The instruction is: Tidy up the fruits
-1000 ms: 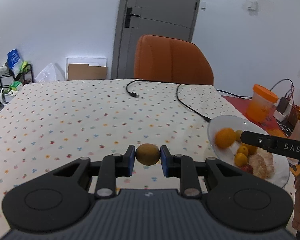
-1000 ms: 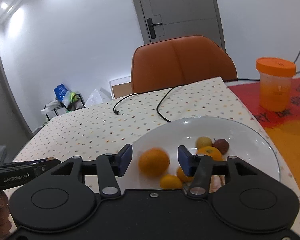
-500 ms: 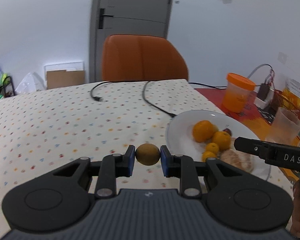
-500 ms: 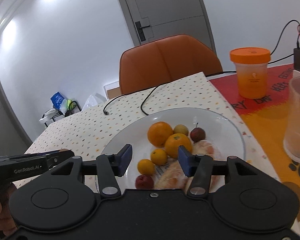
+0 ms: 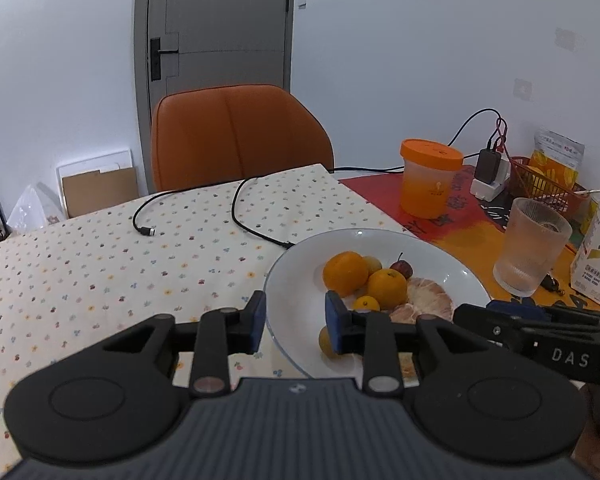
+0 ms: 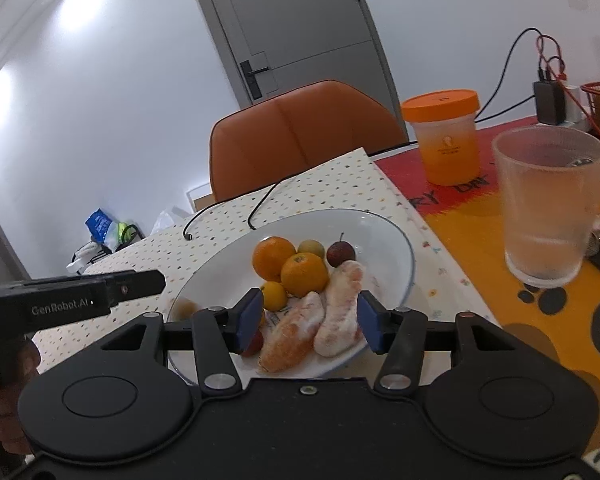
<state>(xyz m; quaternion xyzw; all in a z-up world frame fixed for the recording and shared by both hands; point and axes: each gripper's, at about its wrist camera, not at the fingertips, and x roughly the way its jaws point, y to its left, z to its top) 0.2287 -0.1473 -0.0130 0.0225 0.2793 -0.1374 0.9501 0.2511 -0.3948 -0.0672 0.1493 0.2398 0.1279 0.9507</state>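
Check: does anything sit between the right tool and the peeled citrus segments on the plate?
Nothing visible does: the right tool, jaws open, points straight at the peeled citrus segments lying on the plate.

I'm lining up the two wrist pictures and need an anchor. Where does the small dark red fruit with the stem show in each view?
Left wrist view: the red fruit sits right of centre, at the far side of the white plate, behind the oranges.
Right wrist view: the red fruit is just right of centre, again at the plate's far side.
Shared landmark: the orange-lidded cup beyond the plate.
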